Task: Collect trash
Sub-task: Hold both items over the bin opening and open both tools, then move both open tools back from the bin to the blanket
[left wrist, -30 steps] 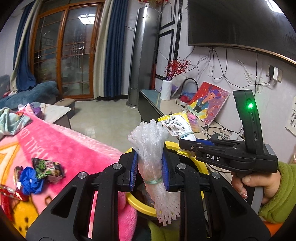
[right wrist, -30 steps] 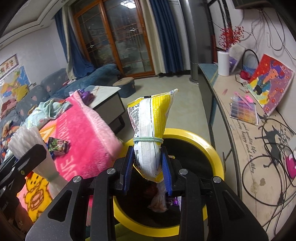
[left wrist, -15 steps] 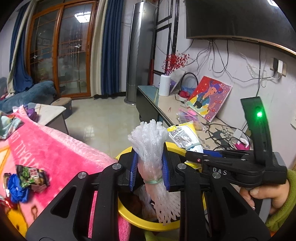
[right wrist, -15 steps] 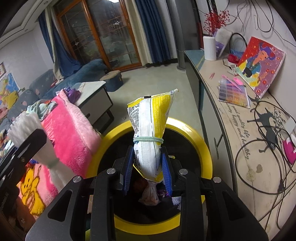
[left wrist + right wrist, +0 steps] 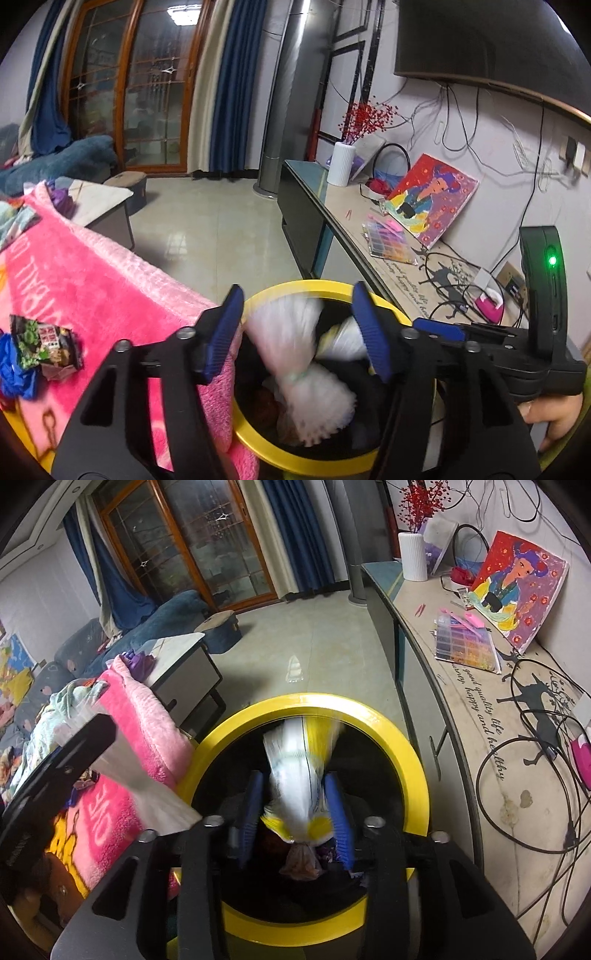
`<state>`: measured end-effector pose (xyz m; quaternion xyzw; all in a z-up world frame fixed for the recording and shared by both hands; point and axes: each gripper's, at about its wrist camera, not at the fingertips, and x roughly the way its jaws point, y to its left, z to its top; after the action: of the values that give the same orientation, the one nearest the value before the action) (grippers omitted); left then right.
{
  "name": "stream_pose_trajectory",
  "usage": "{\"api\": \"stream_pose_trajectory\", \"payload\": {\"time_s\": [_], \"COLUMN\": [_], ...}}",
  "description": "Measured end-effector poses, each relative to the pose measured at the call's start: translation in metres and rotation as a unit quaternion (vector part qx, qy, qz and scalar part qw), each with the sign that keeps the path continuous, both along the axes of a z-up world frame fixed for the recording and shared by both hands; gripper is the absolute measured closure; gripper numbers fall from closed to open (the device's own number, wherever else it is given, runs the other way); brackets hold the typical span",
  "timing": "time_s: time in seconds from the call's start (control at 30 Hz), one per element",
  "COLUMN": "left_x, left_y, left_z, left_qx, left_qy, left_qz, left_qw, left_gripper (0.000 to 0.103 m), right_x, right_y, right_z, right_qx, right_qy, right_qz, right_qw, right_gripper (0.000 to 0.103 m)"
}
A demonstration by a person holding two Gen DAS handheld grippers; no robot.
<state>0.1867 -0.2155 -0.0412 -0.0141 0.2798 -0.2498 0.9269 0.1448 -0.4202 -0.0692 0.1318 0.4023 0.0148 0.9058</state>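
Observation:
Both grippers hang over a black bin with a yellow rim [image 5: 295,288] [image 5: 384,720]. My left gripper [image 5: 297,332] is open; the white foam net [image 5: 295,354] is blurred, dropping between its fingers into the bin. My right gripper [image 5: 295,814] has its jaws spread; the yellow-and-white snack bag [image 5: 301,775] is blurred, slipping down between them into the bin. More wrappers [image 5: 42,345] and a blue scrap [image 5: 11,369] lie on the pink blanket [image 5: 92,280] to the left.
A long TV console [image 5: 472,716] with cables, a painting [image 5: 517,587] and a white vase [image 5: 413,555] runs along the right wall. A low table [image 5: 181,672] and blue sofa [image 5: 155,616] stand beyond the blanket. Tiled floor lies ahead.
Both grippers have opened over the bin. The foam net and the snack bag, held upright before, are now falling into it. The view has tipped down toward the bin.

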Motion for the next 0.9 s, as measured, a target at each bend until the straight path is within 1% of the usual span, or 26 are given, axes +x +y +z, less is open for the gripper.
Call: {"api": "stream_pose_trajectory", "payload": {"time_s": [0.03,0.07,0.1,0.13,0.2,0.33,0.37,0.5,0.63,0.9], "left_x": [0.000,0.001,0.000,0.000,-0.002,-0.008,-0.010,-0.020,-0.027,-0.041], "left_y": [0.003,0.004,0.006,0.010,0.015,0.024,0.026,0.037,0.050,0.073], "left_z": [0.000,0.000,0.001,0.001,0.001,0.005,0.006,0.010,0.016,0.029], "left_qx": [-0.003,-0.006,-0.010,-0.016,-0.024,-0.029,-0.028,-0.026,-0.026,-0.029], "left_qy": [0.004,0.007,0.010,0.018,0.024,0.024,0.022,0.011,0.002,-0.021], "left_qz": [0.003,0.005,0.008,0.009,0.010,0.019,0.022,0.037,0.051,0.076], "left_qw": [1.0000,0.9999,0.9999,0.9997,0.9994,0.9991,0.9991,0.9989,0.9984,0.9964], "left_gripper": [0.037,0.027,0.023,0.022,0.011,0.011,0.011,0.011,0.011,0.011], "right_x": [0.000,0.000,0.000,-0.001,-0.003,-0.008,-0.010,-0.017,-0.023,-0.033], "right_y": [-0.001,-0.001,-0.001,-0.002,-0.003,0.000,0.001,0.006,0.015,0.041], "right_z": [0.000,0.001,0.002,0.003,0.006,0.017,0.022,0.034,0.043,0.054], "right_qx": [0.000,-0.001,-0.003,-0.004,-0.009,-0.026,-0.033,-0.046,-0.059,-0.072], "right_qy": [-0.001,-0.002,-0.003,-0.006,-0.014,-0.042,-0.054,-0.088,-0.114,-0.135], "right_qz": [-0.002,-0.004,-0.007,-0.010,-0.015,-0.025,-0.028,-0.032,-0.024,0.006], "right_qw": [1.000,1.000,1.000,1.000,1.000,0.998,0.998,0.995,0.991,0.988], "right_gripper": [0.058,0.058,0.056,0.053,0.051,0.044,0.043,0.033,0.030,0.029]}}
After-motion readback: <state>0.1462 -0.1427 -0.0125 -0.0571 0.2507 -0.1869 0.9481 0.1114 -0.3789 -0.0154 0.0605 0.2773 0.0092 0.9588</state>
